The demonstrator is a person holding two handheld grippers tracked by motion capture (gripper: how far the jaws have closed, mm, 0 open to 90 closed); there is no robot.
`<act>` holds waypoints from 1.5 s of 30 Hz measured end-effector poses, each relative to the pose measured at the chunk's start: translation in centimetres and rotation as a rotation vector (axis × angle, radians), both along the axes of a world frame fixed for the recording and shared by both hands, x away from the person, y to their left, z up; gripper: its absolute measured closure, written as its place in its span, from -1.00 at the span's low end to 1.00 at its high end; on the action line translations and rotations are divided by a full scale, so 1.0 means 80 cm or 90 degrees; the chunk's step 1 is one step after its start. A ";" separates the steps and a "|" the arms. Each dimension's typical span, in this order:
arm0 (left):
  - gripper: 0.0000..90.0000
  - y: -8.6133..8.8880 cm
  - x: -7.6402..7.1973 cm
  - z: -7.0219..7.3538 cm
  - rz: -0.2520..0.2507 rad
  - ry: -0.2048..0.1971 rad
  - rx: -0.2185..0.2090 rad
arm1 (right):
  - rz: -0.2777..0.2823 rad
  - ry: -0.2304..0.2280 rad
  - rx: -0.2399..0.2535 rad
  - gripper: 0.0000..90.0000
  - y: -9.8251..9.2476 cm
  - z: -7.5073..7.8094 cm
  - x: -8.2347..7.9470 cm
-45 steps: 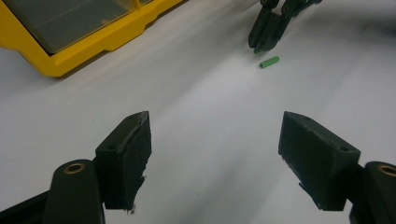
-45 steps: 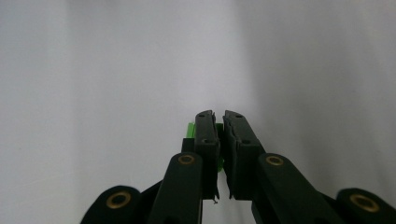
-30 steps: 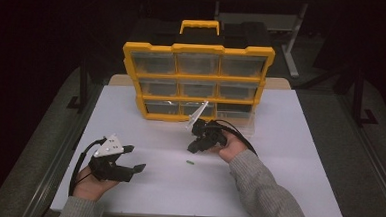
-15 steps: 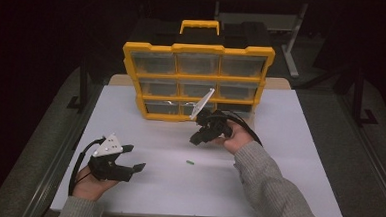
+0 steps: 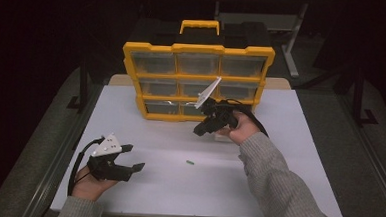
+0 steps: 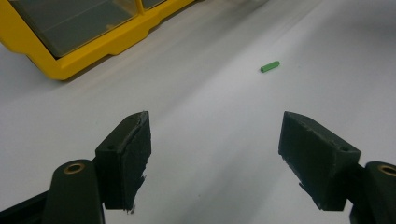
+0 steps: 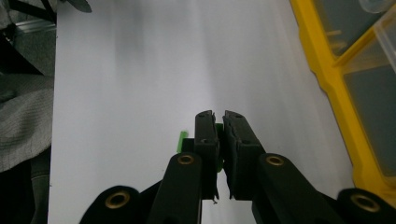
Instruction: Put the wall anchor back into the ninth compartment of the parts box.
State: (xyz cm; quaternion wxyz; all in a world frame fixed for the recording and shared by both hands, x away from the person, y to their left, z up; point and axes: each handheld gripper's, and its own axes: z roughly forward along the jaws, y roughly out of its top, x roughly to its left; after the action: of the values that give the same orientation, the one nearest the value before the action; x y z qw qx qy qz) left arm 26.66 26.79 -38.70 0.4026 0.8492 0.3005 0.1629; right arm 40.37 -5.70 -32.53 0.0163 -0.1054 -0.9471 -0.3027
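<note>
A: Where's your right gripper (image 5: pixel 199 130)?
B: Just in front of the yellow organizer (image 5: pixel 197 81), clamped on a small green piece (image 7: pixel 218 140).
A: And your left gripper (image 5: pixel 134 158)?
B: Jaws apart, well left of the organizer; another green peg (image 5: pixel 190 163) lies on the bench (image 5: pixel 278 158).

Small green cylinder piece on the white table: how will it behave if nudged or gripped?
The small green cylinder piece lies on its side on the smooth white table, so it probably rolls. It looks tiny and light, likely to skid. Rounded sides may slip from the jaws.

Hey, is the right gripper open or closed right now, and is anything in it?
Closed. The right gripper has its jaws nearly together, pinching a small green piece.
</note>
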 end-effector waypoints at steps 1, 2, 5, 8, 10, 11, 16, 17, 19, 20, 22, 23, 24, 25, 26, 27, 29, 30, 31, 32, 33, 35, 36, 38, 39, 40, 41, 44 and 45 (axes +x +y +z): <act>-0.44 0.000 0.000 0.000 -0.001 0.000 0.004 | -0.002 0.000 0.003 0.84 -0.002 0.002 0.001; -0.44 0.000 0.000 0.000 0.000 0.002 0.003 | -0.005 -0.003 0.002 0.84 -0.004 0.004 0.003; -0.44 0.001 0.000 0.000 0.002 0.001 -0.001 | -0.011 -0.004 0.007 0.85 -0.009 0.010 0.006; -0.44 0.001 0.000 0.000 0.004 0.003 -0.004 | -0.013 -0.004 0.016 0.85 -0.014 0.016 0.008; -0.44 0.000 0.000 0.000 0.002 0.003 -0.001 | -0.014 -0.008 0.015 0.85 -0.016 0.019 0.009; -0.44 0.000 0.000 0.000 0.001 0.001 0.000 | -0.017 -0.011 0.010 0.85 -0.018 0.021 0.010; -0.44 0.000 -0.001 0.000 0.003 0.001 -0.003 | -0.031 -0.010 0.015 0.85 -0.028 0.027 0.014; -0.44 0.000 0.000 0.000 0.002 0.001 -0.001 | -0.034 -0.013 0.014 0.85 -0.030 0.028 0.015; -0.44 0.000 0.000 0.000 0.001 0.001 0.000 | -0.040 -0.014 0.013 0.85 -0.034 0.029 0.016; -0.44 0.000 0.000 0.000 0.002 0.000 -0.002 | -0.040 -0.016 0.015 0.85 -0.036 0.029 0.017; -0.44 0.000 0.000 0.000 0.002 0.000 -0.002 | -0.044 -0.019 0.016 0.84 -0.041 0.030 0.018; -0.44 0.000 0.000 0.000 0.001 0.001 -0.002 | -0.050 -0.019 0.011 0.85 -0.044 0.031 0.018; -0.44 0.000 0.000 -0.001 0.003 0.004 -0.003 | -0.054 -0.022 0.012 0.85 -0.046 0.031 0.019; -0.44 0.000 0.000 -0.001 0.002 0.003 -0.001 | -0.056 -0.023 0.012 0.84 -0.049 0.031 0.020; -0.44 0.000 0.000 -0.001 0.002 0.003 -0.001 | -0.062 -0.023 0.010 0.84 -0.052 0.031 0.021; -0.44 0.000 0.000 -0.001 0.002 0.003 -0.002 | -0.066 -0.024 0.010 0.84 -0.055 0.032 0.022; -0.44 0.001 0.000 -0.001 0.003 0.003 -0.004 | -0.072 -0.029 0.011 0.84 -0.061 0.032 0.023; -0.44 0.001 0.000 -0.001 0.003 0.003 -0.005 | -0.078 -0.028 0.009 0.84 -0.064 0.032 0.023; -0.44 0.001 0.000 -0.001 0.003 0.003 -0.004 | -0.080 -0.031 0.007 0.84 -0.067 0.032 0.023; -0.44 0.001 0.000 -0.001 0.003 0.004 -0.004 | -0.084 -0.031 0.003 0.84 -0.069 0.032 0.024; -0.44 0.001 0.000 -0.001 0.003 0.003 -0.004 | -0.087 -0.032 0.001 0.84 -0.072 0.032 0.024; -0.44 0.000 -0.001 -0.001 0.005 0.004 -0.006 | -0.094 -0.036 -0.006 0.84 -0.078 0.031 0.025; -0.44 0.001 -0.001 0.000 0.004 0.003 -0.006 | -0.098 -0.035 -0.006 0.84 -0.081 0.030 0.026; -0.44 0.001 -0.001 0.000 0.005 0.004 -0.007 | -0.105 -0.035 -0.008 0.84 -0.086 0.027 0.026; -0.44 0.001 -0.001 0.000 0.005 0.004 -0.007 | -0.106 -0.034 -0.007 0.84 -0.089 0.025 0.027; -0.44 0.000 -0.001 -0.001 0.007 0.004 -0.010 | -0.112 -0.033 -0.013 0.84 -0.091 0.023 0.028; -0.44 0.000 -0.001 -0.001 0.008 0.005 -0.013 | -0.116 -0.029 -0.018 0.84 -0.094 0.020 0.028; -0.44 0.000 -0.001 -0.001 0.007 0.005 -0.012 | -0.130 -0.025 -0.024 0.84 -0.102 0.010 0.030; -0.44 0.000 -0.001 -0.001 0.007 0.005 -0.013 | -0.133 -0.024 -0.024 0.84 -0.105 0.007 0.031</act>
State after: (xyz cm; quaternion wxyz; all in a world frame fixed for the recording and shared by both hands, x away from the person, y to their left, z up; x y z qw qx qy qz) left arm 26.62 26.81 -38.76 0.4089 0.8440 0.3086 0.1590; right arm 42.85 -14.12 -31.96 -0.0354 -0.1978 -0.9366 -0.2871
